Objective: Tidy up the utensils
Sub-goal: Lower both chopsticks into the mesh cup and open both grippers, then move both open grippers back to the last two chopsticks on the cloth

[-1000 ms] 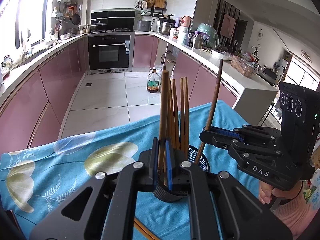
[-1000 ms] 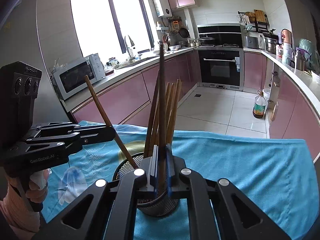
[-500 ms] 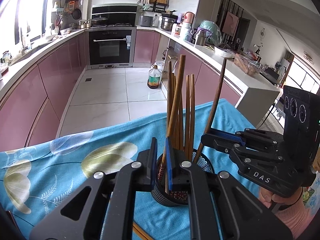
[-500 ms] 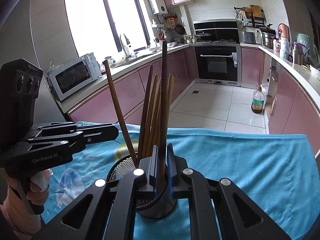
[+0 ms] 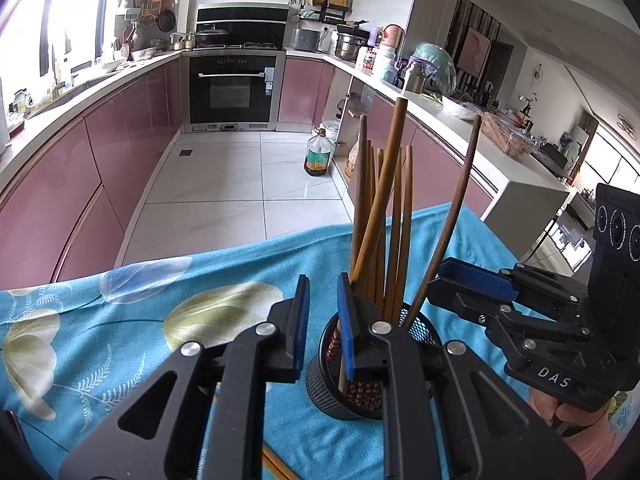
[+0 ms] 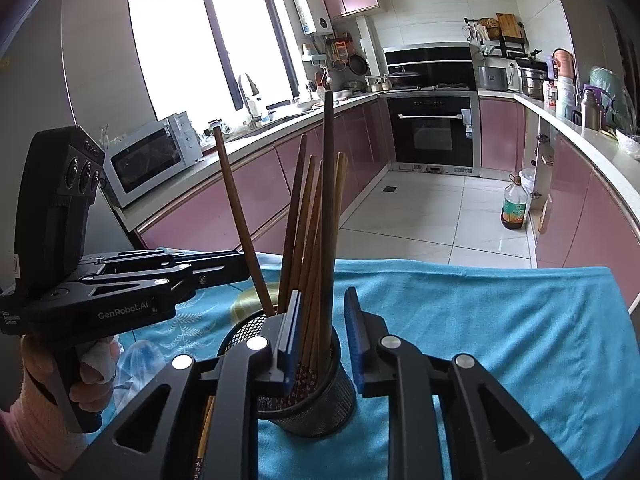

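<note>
Left wrist view, left hand-held gripper (image 5: 322, 322) jaws just opening, narrow gap, nothing gripped, chopsticks (image 5: 384, 216) upright in black mesh holder (image 5: 320, 384) on blue floral cloth (image 5: 120, 320), right hand-held gripper (image 6: 322, 334) likewise just opening, chopsticks loose between pads.

Pink cabinets (image 5: 120, 128), a built-in oven (image 6: 432, 132) and a white tiled floor (image 5: 224, 184) are being lit through a large window (image 6: 208, 52).
</note>
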